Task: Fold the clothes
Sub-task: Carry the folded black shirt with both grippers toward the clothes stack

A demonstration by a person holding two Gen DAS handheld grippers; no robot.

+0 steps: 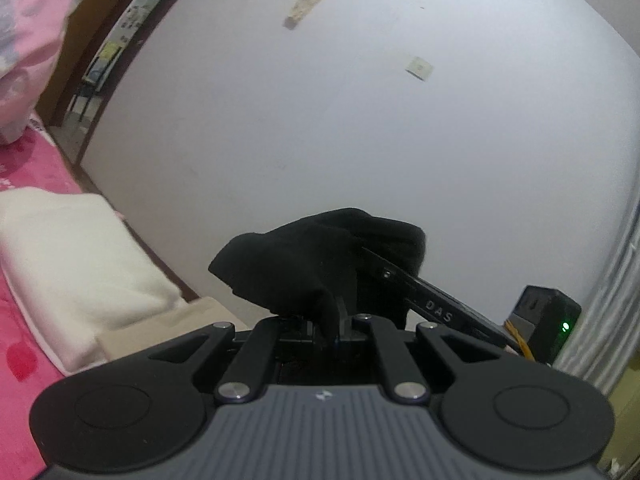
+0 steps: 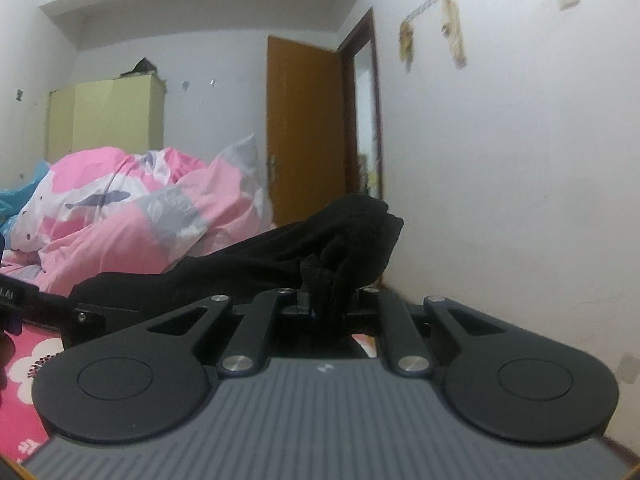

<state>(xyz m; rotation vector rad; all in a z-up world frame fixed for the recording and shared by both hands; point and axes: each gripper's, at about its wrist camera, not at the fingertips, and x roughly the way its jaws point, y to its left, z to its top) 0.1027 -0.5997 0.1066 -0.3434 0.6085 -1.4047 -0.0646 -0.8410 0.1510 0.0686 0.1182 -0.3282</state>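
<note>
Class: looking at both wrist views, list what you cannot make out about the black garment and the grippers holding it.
- Left wrist view: left hand-held gripper fingertips, buried in bunched black garment.
- Right wrist view: right hand-held gripper fingertips, covered by the garment.
- Both views: garment type; only bunched folds show.
- Right wrist view: wall hangings, blurred.

**Layout: garment at both grippers, bed to the left**

Left wrist view: garment (image 1: 316,264) bunched at the left gripper (image 1: 328,320), the right gripper (image 1: 448,312) reaching in from the right behind it. Towel (image 1: 76,268) lies near left on the bed (image 1: 24,344); wall (image 1: 320,120) far.

Right wrist view: garment (image 2: 248,264) runs left from the right gripper (image 2: 324,304). Quilt (image 2: 132,216) behind it, wardrobe (image 2: 108,116) far left, door (image 2: 304,128) far centre.
</note>
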